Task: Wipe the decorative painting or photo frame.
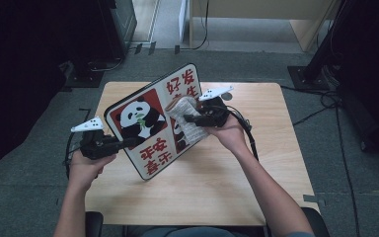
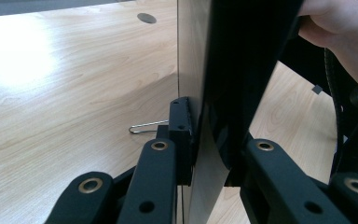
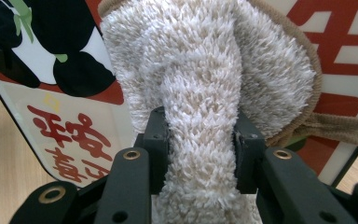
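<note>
A white board (image 1: 150, 121) printed with a panda and red characters is held tilted on edge above the wooden table (image 1: 256, 197). My left gripper (image 1: 131, 143) is shut on its lower left edge. In the left gripper view the jaws (image 2: 209, 149) clamp the thin board (image 2: 223, 70) edge-on. My right gripper (image 1: 191, 118) is shut on a fluffy beige cloth (image 1: 193, 132) that lies against the board's printed face. In the right gripper view the cloth (image 3: 205, 93) bulges between the pads (image 3: 200, 154), with the board (image 3: 74, 116) behind it.
A bent metal wire (image 2: 147, 127) lies on the table behind the board, and a round hole (image 2: 146, 17) sits near the table's far edge. Cables (image 1: 325, 98) run over the grey floor at the right. Dark equipment (image 1: 113, 24) stands at the far left.
</note>
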